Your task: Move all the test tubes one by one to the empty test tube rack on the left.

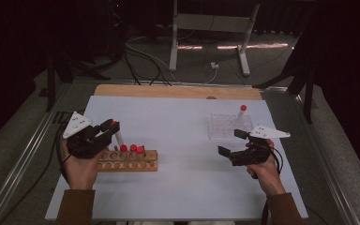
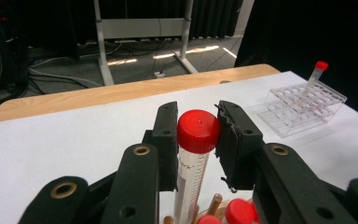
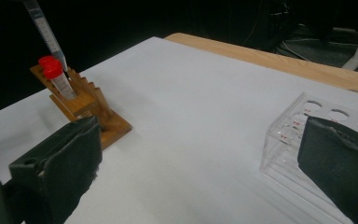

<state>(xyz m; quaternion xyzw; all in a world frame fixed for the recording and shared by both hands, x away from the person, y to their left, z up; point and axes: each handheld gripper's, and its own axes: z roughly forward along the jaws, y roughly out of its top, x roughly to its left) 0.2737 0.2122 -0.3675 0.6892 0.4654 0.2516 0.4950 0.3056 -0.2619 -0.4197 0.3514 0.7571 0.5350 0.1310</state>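
Observation:
My left gripper [image 1: 104, 130] is shut on a clear tube with a red cap [image 2: 198, 131]. It holds the tube upright by the cap end. The tube's lower end [image 1: 119, 138] hangs just over the left part of a wooden rack [image 1: 147, 165]. In the rack stand three more red-capped tubes [image 1: 132, 149]. The right gripper view also has the held tube [image 3: 47, 33] over the wooden rack [image 3: 86, 107]. My right gripper [image 1: 228, 142] stands open with nothing between its jaws, beside a clear plastic rack [image 1: 225, 126]. One red-capped tube [image 1: 241, 112] stands in that rack.
A white sheet [image 1: 178, 187] covers the table, with a strip of wood [image 1: 168, 91] showing at the far edge. Beyond it are a grey frame's legs [image 1: 173, 51] and cables on the floor. A metal rail [image 1: 18, 159] runs along the left side.

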